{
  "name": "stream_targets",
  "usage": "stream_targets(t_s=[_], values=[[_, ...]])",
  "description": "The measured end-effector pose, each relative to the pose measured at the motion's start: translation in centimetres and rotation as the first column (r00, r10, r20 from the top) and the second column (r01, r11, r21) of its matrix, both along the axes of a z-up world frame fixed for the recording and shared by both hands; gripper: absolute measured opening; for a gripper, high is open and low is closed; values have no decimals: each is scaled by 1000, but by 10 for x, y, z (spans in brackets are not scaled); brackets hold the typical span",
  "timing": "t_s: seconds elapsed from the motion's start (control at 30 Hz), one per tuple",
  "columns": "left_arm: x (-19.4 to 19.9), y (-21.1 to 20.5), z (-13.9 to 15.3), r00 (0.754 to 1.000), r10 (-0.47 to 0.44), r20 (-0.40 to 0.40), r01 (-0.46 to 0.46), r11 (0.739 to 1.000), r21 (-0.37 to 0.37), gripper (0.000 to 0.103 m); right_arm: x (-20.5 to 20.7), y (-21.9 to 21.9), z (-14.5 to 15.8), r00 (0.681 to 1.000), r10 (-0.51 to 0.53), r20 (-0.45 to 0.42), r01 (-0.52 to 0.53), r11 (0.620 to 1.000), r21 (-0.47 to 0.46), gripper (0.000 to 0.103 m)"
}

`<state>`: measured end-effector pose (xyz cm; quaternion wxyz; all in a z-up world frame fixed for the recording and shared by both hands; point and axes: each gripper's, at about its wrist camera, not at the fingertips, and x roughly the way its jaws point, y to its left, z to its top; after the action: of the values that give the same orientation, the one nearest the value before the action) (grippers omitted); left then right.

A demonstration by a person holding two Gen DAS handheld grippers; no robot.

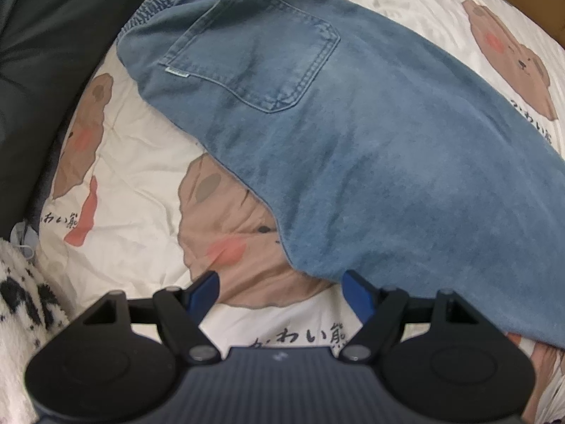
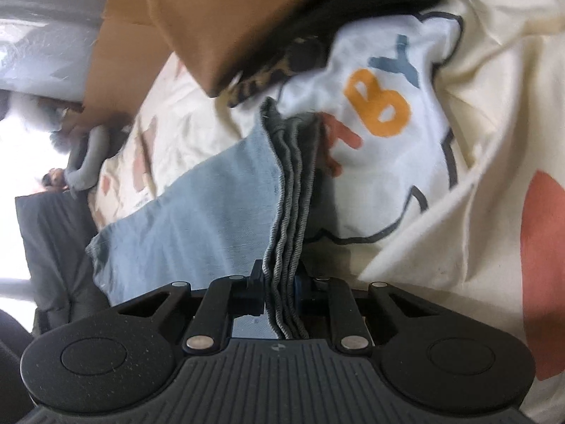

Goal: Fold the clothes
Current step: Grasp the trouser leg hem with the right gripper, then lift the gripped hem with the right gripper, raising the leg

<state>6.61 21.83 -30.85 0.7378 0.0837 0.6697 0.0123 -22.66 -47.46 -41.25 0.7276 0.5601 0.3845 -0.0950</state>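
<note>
A pair of blue jeans [image 1: 335, 113] lies folded lengthwise on the bear-print bedsheet [image 1: 141, 162], back pocket up, elastic waistband at the upper left. My left gripper [image 1: 280, 288] hovers above the jeans' near edge, pointing down, its blue pads wide apart with nothing between them. In the right wrist view my right gripper [image 2: 280, 295] is shut on the jeans' stacked hem layers [image 2: 287, 247], which stand on edge between the pads. The rest of the jeans [image 2: 183, 212] runs away to the left.
A white printed garment [image 2: 381, 116] and cream fabric [image 2: 476, 176] lie right of the hems. A brown cardboard box [image 2: 219, 17] stands beyond, over a leopard-print cloth [image 2: 275, 74]. Dark fabric [image 1: 46, 53] borders the bed's left; a fuzzy black-and-white blanket [image 1: 21, 293] lies at lower left.
</note>
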Motion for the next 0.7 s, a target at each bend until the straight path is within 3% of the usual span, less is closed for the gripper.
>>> stream_targets(t_s=[0.3, 0.37, 0.53, 0.7], values=[[0, 6, 5, 1000, 21, 5, -20, 1000, -9, 79, 12, -1, -12, 998, 48, -45, -49, 999, -6, 21], [0, 5, 3, 1000, 17, 1, -17, 1000, -14, 79, 15, 1, -9, 997, 67, -44, -68, 997, -21, 13], [8, 9, 6, 999, 28, 21, -28, 999, -40, 79, 14, 2, 14, 996, 84, -35, -85, 995, -57, 9], [18, 5, 11, 999, 18, 42, -17, 999, -45, 79, 18, 6, 45, 994, 105, -37, -106, 994, -34, 9]])
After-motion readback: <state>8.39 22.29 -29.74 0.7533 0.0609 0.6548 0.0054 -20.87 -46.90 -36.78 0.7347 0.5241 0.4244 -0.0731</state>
